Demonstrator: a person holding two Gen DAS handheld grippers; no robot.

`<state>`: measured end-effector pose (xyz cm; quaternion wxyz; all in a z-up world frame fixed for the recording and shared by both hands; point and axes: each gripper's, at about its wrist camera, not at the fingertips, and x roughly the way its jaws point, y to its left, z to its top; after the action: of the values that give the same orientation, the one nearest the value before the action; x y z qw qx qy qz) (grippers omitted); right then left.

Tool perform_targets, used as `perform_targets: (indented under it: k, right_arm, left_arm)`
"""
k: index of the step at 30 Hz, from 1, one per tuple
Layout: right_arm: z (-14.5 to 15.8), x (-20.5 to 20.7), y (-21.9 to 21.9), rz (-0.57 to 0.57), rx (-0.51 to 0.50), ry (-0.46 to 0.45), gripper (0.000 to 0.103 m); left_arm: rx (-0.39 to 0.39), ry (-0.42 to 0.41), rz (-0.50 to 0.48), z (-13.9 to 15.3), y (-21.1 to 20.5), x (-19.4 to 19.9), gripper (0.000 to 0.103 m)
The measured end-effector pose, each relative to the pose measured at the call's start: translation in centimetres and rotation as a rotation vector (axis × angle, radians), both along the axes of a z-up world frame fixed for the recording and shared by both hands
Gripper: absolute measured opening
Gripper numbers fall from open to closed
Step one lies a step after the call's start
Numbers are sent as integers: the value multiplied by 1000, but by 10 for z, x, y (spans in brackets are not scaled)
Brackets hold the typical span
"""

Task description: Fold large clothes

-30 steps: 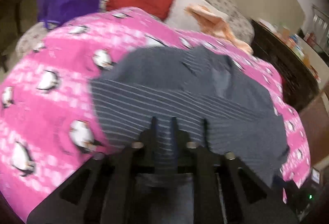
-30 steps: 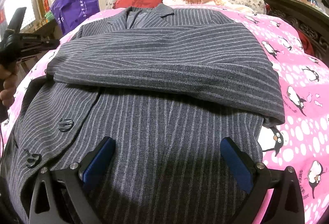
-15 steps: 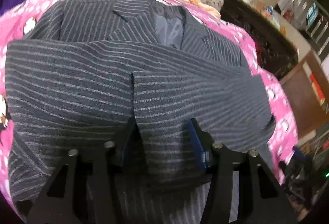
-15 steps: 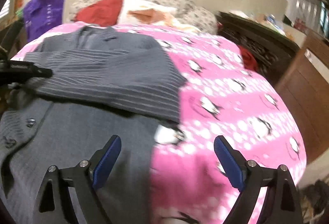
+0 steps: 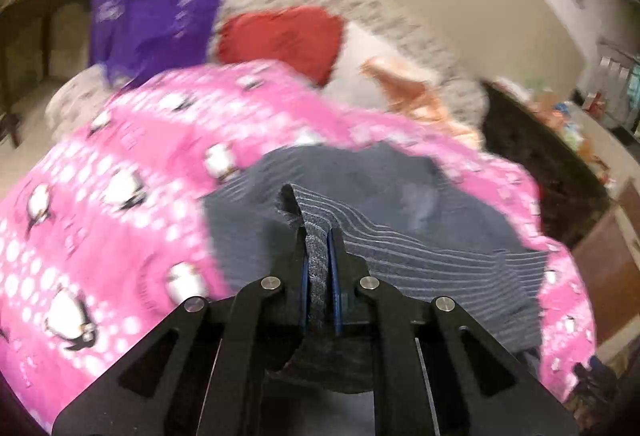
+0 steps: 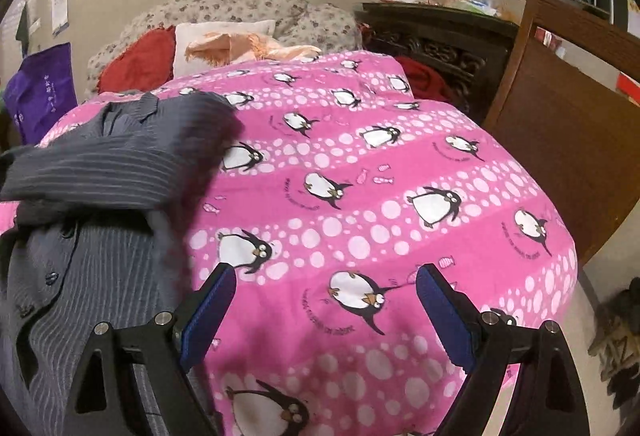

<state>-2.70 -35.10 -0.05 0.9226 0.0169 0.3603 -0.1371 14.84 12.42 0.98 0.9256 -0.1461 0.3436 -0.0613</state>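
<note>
A grey pinstriped suit jacket (image 5: 420, 236) lies on a bed with a pink penguin blanket (image 5: 100, 220). My left gripper (image 5: 319, 236) is shut on a raised fold of the jacket's cloth, which stands up between its fingers. In the right wrist view the jacket (image 6: 100, 171) covers the left part of the blanket (image 6: 400, 195), one part folded across the body and its buttons showing lower left. My right gripper (image 6: 324, 272) stands open over bare blanket, right of the jacket, with nothing between its fingers.
Pillows lie at the bed's head: a red one (image 6: 136, 55), a white one (image 6: 216, 35) and a peach cloth (image 6: 248, 45). A purple bag (image 6: 40, 91) hangs at the left. A dark carved cabinet (image 6: 436, 39) and a wooden board (image 6: 572, 115) stand right of the bed.
My left gripper has shut on a fold of the jacket and lifted it. My right gripper has swung right, off the jacket and over bare blanket.
</note>
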Motion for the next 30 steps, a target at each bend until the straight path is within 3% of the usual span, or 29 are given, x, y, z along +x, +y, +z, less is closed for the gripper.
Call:
perform_targets:
  k: [3,5,8,10,12,14,16,19,20,23,25,30]
  right_arm:
    - [0,1,1,9,8,7,90]
    - [2,6,4,27,-3,10,90]
    - [14,18,12,73,-6,-15,90]
    - [24,29,21,124,9,-44,90]
    - [34,47,37,222,44,-83,88]
    - [38,74,58,336,107,-88,55]
    - [32,109,83,399,114,-45,41]
    - [12,146,108,503,256,30,37]
    - [-1,156,116,524,260,82,36]
    - [-42,164,118,535,131,178,29]
    - [-49,155,96,537,146,124,29]
    - [-51,144,80,556,94,119,29]
  left_arm:
    - [58,132,24,-38,2,7,7]
    - [72,176,20,-52,2,6,12]
    - [79,146,41,-45,4,-4,20]
    - [93,63,106,-25,10,-14,23]
    - [124,-18,202,-8,18,-23,32]
    - [134,-53,239,3,16,-25,35]
    - [129,-42,177,1,6,-23,35]
    - [144,13,29,-16,-20,-15,35]
    - [159,37,3,-22,-28,-12,35]
    - [167,115,-27,-42,-42,-5,35]
    - [152,137,-52,-51,-50,-2,37]
    - [165,122,-60,-60,-64,-9,37]
